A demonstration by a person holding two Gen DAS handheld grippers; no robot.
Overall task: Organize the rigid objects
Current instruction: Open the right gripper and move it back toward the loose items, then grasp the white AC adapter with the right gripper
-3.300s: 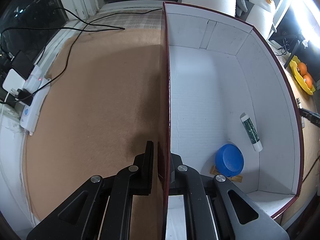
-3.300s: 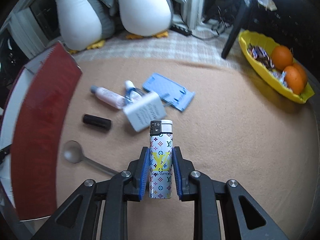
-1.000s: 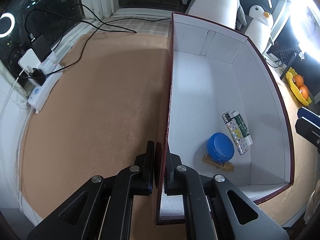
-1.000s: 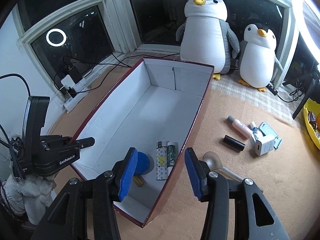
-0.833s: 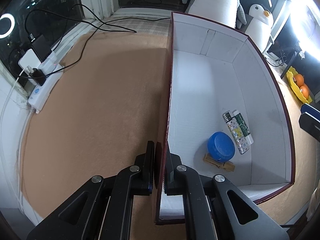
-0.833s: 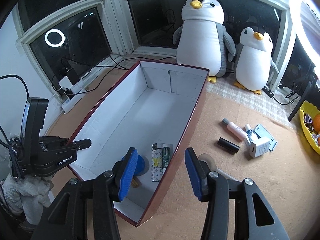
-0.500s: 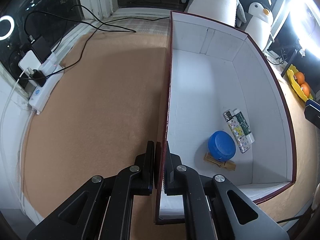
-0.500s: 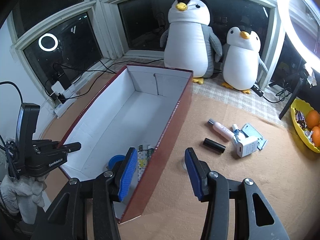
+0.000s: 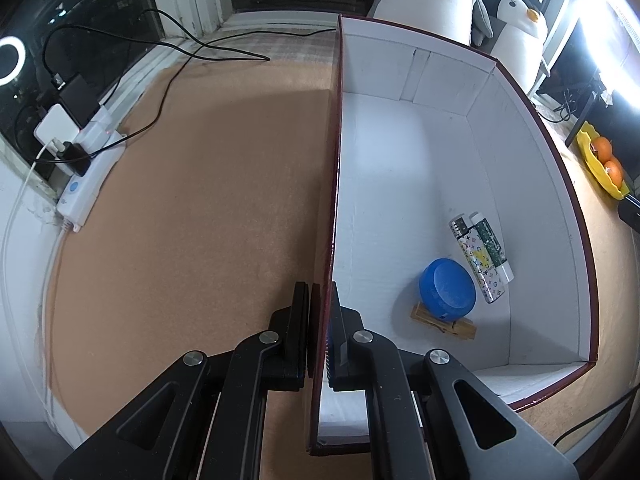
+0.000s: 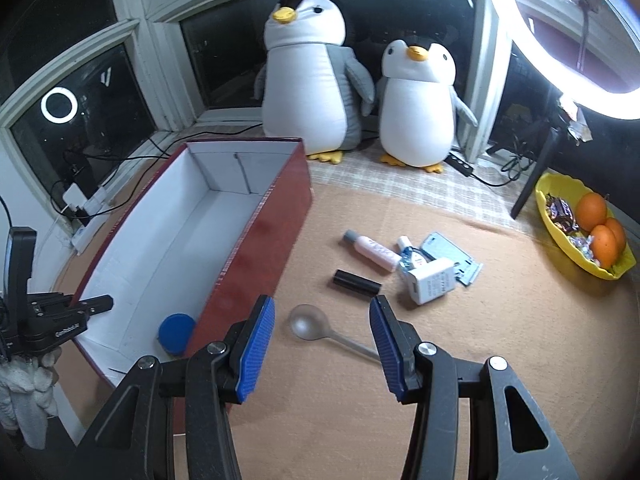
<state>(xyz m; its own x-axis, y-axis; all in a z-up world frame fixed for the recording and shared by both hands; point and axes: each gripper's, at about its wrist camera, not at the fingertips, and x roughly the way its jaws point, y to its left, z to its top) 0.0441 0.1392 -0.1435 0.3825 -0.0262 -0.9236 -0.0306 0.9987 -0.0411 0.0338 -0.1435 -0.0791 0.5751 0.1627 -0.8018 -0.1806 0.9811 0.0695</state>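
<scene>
My left gripper (image 9: 320,288) is shut on the long left wall of the dark red box (image 9: 440,140), one finger outside and one inside. On the box's white floor lie a blue round lid (image 9: 448,290), a patterned lighter (image 9: 478,260), a green-labelled tube (image 9: 490,246) and a wooden clothespin (image 9: 444,318). My right gripper (image 10: 322,303) is open and empty above the carpet, right of the box (image 10: 264,240). A clear spoon (image 10: 308,326) lies just beyond its fingers. Farther off are a black cylinder (image 10: 356,280), a pink bottle (image 10: 372,250), a white charger (image 10: 432,280) and a blue flat holder (image 10: 452,256).
Two plush penguins (image 10: 312,80) stand at the window behind the box. A yellow bowl of oranges (image 10: 584,228) sits at the far right beside a ring light stand (image 10: 532,176). A power strip with cables (image 9: 80,184) lies along the left edge of the carpet.
The right gripper has swung right, from above the box to above the carpet by the spoon. The lighter it held earlier now lies in the box. The left gripper has kept still.
</scene>
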